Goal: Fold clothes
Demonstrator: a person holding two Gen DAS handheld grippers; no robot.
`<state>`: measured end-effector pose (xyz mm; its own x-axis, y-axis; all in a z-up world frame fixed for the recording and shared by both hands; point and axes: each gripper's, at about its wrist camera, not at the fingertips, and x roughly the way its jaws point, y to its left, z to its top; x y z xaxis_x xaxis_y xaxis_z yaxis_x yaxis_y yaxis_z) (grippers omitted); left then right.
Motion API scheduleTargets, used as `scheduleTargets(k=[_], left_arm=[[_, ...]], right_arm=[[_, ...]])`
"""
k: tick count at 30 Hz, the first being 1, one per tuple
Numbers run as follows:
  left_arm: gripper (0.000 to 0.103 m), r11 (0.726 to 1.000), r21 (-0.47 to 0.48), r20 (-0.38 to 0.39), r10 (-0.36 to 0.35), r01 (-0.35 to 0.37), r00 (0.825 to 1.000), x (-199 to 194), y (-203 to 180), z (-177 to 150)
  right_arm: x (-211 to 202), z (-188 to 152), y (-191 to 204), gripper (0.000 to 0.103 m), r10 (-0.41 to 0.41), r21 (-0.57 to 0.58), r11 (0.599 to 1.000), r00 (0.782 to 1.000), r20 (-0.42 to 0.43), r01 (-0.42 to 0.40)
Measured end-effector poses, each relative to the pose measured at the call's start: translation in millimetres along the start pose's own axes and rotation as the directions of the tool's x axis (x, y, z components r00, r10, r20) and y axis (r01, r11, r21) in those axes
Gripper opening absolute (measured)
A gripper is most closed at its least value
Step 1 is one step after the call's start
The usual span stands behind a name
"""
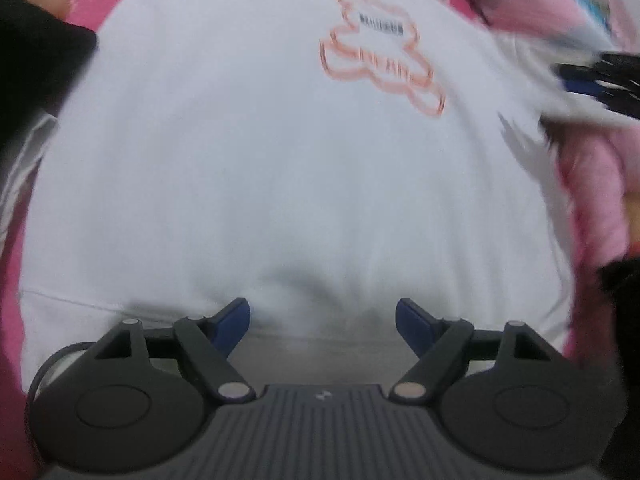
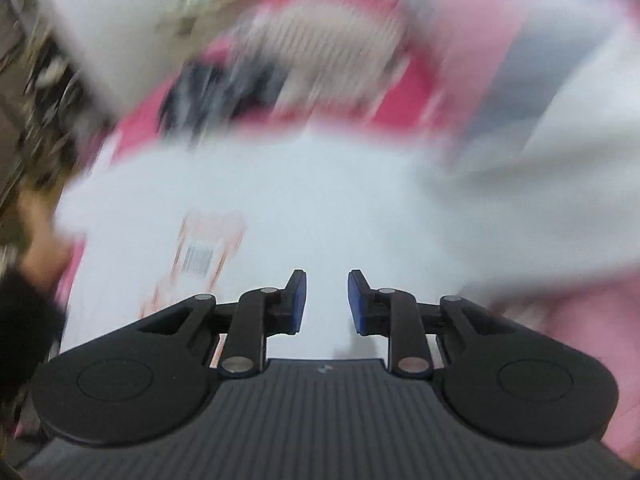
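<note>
**Mia:** What does the left camera see?

**Ben:** A big white shirt point(image 1: 260, 168). It lies spread flat on a bright pink cover point(image 1: 92, 8), I think so it can be folded neatly. The shirt is soft and smooth, with a stitched hem near the bottom.

**Mia:** What is the drawing on it?

**Ben:** An orange bear outline point(image 1: 380, 52) with a little black barcode inside. Everything else sits around that bear. The left tool point(image 1: 322, 322) is below the bear, over the shirt's bottom edge. Its blue pads stand wide apart, and nothing is between them. It holds nothing.

**Mia:** And to the right of the bear?

**Ben:** A fluffy light pink cloth point(image 1: 592, 184) beside the shirt. Above it is a dark blurry shape, maybe the other tool, but I cannot tell. Left of the bear is a black sleeve point(image 1: 36, 56).

**Mia:** Now the right camera?

**Ben:** It is very blurry. The same white shirt point(image 2: 320, 200) fills the middle. The bear print point(image 2: 200, 256) is at the left here. The right tool point(image 2: 327, 300) is just to the right of the bear, above the shirt. Its blue pads have a small gap, and only plain shirt shows through it. It grips nothing.

**Mia:** What is past the bear?

**Ben:** The pink cover point(image 2: 396, 100) and some mixed clothes, too smeared to name.
</note>
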<state>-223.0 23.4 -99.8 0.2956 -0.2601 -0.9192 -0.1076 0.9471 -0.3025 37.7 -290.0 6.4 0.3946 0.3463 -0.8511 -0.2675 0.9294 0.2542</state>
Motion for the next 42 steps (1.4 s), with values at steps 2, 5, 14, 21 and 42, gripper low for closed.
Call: scheduleTargets(k=[2,5,14,21,42], left_arm=[[0.081,0.997,0.062,0.011,0.038,-0.038,0.999,3,-7,-7],[0.081,0.994,0.092,0.022,0.053,-0.055,0.998,0,-8,-11],[0.081,0.990,0.116,0.020,0.078,-0.080,0.997,4,-12,-7],[0.081,0.991,0.094,0.034,0.098,-0.100,0.995,3,-6,-8],[0.081,0.935,0.300,0.177,0.138,-0.187,0.974,-20,-67,11]], right_arm=[[37,-26,9,0.019,-0.017,-0.032,0.999,0.994,-0.109,0.013],[59,-43,-5,0.017,-0.201,-0.126,0.975,0.970,-0.136,0.184],[-11,-60,8,0.022,-0.077,-0.135,0.988,0.996,-0.032,0.072],[-15,-120,-32,0.020,-0.230,-0.121,0.971,0.938,-0.258,0.205],[-140,-87,-42,0.045,-0.053,0.223,0.975,0.982,0.183,0.011]])
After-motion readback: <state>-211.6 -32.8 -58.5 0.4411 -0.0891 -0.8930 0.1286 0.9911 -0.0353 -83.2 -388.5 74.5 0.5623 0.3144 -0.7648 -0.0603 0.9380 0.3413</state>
